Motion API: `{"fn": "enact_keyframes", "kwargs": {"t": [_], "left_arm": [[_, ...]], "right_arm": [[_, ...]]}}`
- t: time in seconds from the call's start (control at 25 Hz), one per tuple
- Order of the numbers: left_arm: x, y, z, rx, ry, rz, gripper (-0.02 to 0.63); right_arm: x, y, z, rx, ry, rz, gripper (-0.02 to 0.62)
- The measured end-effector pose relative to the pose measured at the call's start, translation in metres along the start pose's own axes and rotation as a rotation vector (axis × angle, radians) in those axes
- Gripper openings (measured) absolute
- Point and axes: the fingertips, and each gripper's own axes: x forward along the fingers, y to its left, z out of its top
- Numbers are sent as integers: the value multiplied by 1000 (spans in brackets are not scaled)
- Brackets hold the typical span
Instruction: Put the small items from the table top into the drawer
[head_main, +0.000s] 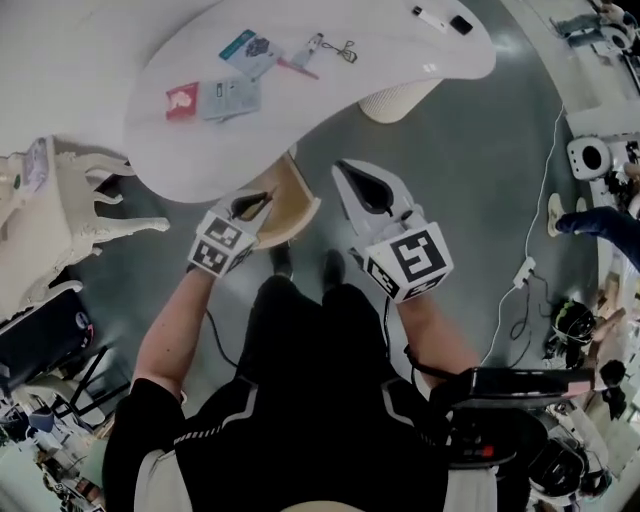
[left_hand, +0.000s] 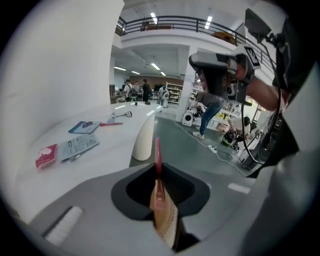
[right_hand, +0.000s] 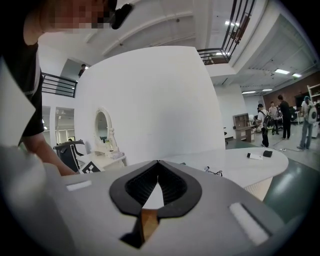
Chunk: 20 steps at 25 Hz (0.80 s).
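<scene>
- The left gripper (head_main: 250, 208) has its jaws pinched nearly together on a thin red stick (left_hand: 158, 150), which pokes out past its tips.
- The open drawer (head_main: 295, 205) sits just below and ahead of those tips, under the edge of the table (head_main: 400, 60). The step in hand looks like dropping the stick in.
- To do it well, the tips should come low over the drawer's middle and point down. The jaws should then part only a little, because so light a stick could cling to a pad or skip off the rim.
- The right gripper (right_hand: 157, 162), beside the left one, is closed tip to tip on nothing. It is best kept clear of the drawer's mouth.
- Further ahead of the left gripper, a red packet (left_hand: 46, 155), a leaflet (left_hand: 79, 146) and a blue card (left_hand: 84, 127) wait on the table.
</scene>
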Motion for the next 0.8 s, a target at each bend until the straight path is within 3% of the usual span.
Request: {"fn": "enact_keyframes", "kwargs": {"t": [0.48, 0.8], "left_arm": [[89, -2, -99, 150, 249, -110, 46], [134, 9, -137, 105, 345, -166, 46]], "right_arm": [[4, -12, -53, 67, 71, -58, 3], [-4, -20, -86, 93, 112, -108, 3]]}}
